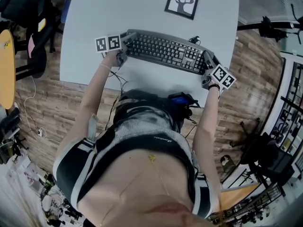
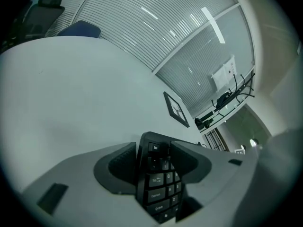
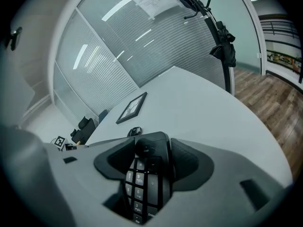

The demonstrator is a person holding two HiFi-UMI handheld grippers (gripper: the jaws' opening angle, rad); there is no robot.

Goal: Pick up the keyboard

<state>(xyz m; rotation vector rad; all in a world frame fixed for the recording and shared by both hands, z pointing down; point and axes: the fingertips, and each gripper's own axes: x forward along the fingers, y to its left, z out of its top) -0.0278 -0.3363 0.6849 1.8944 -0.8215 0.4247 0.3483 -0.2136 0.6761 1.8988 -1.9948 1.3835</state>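
Observation:
A black keyboard (image 1: 165, 51) lies across the near part of the white table (image 1: 118, 13), with a gripper at each end. My left gripper (image 1: 124, 47) has its jaws around the left end. In the left gripper view the Esc corner of the keyboard (image 2: 156, 183) stands between the two pads of the left gripper (image 2: 154, 148), whose jaws stand wide. My right gripper (image 1: 207, 63) straddles the right end. In the right gripper view the number-pad end of the keyboard (image 3: 144, 178) fills the gap of the right gripper (image 3: 152, 143); whether its pads press I cannot make out.
A framed deer picture (image 1: 182, 1) lies flat at the table's far side. A small black object (image 1: 194, 40) sits just behind the keyboard's right part. Wood floor, dark chairs (image 1: 19, 8) at the left and racks (image 1: 289, 112) at the right surround the table.

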